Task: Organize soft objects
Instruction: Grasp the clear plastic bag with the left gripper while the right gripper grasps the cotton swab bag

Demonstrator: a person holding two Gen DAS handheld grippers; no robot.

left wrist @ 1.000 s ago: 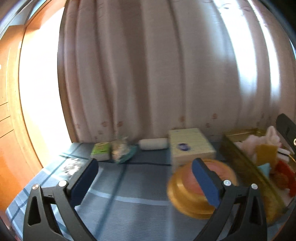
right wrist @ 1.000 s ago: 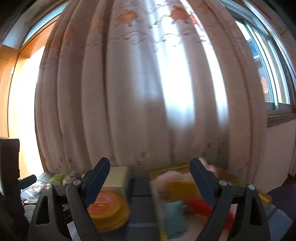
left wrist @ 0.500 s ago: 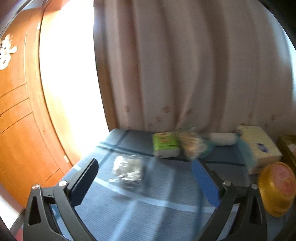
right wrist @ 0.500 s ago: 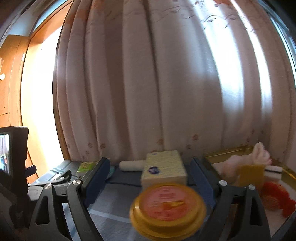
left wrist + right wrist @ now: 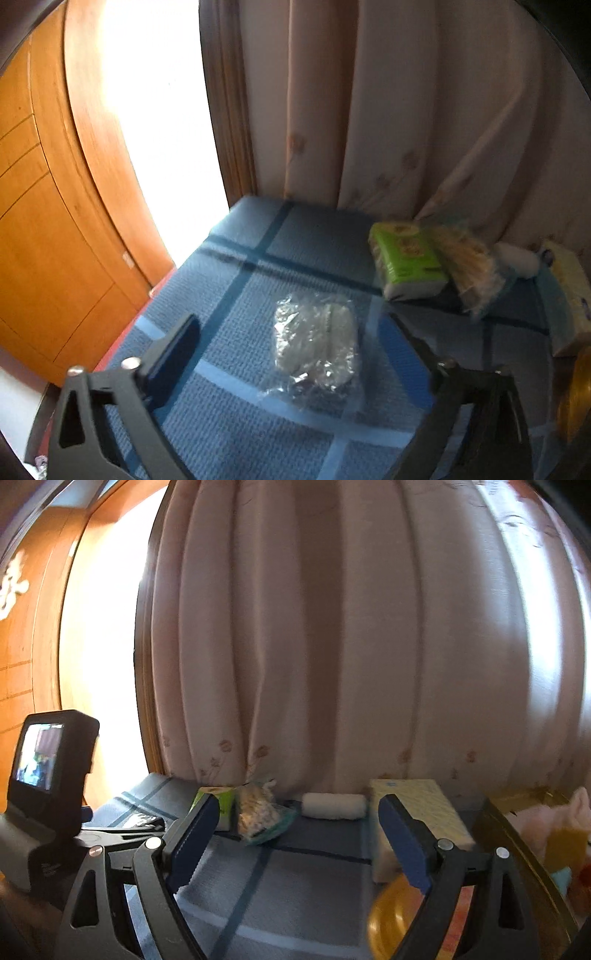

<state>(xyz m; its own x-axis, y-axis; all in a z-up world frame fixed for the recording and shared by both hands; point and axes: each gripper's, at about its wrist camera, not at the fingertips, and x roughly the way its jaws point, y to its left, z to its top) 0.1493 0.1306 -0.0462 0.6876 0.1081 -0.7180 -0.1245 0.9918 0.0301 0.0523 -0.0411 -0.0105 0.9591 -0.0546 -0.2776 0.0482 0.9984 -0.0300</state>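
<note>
- Left gripper [image 5: 291,343]: jaws closing, not yet pressing the clear plastic packet [image 5: 316,349] between them.
- Right gripper [image 5: 295,838]: released, empty.
- Green tissue pack [image 5: 406,264] just behind packet.

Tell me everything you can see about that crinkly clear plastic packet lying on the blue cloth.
The clear plastic packet is a crumpled, shiny transparent wrapper with something pale and whitish inside; what it holds is too blurred to tell. It lies flat on the blue checked cloth, apart from the other items. It sits ahead of the left gripper, between the closing fingers, untouched.
</note>
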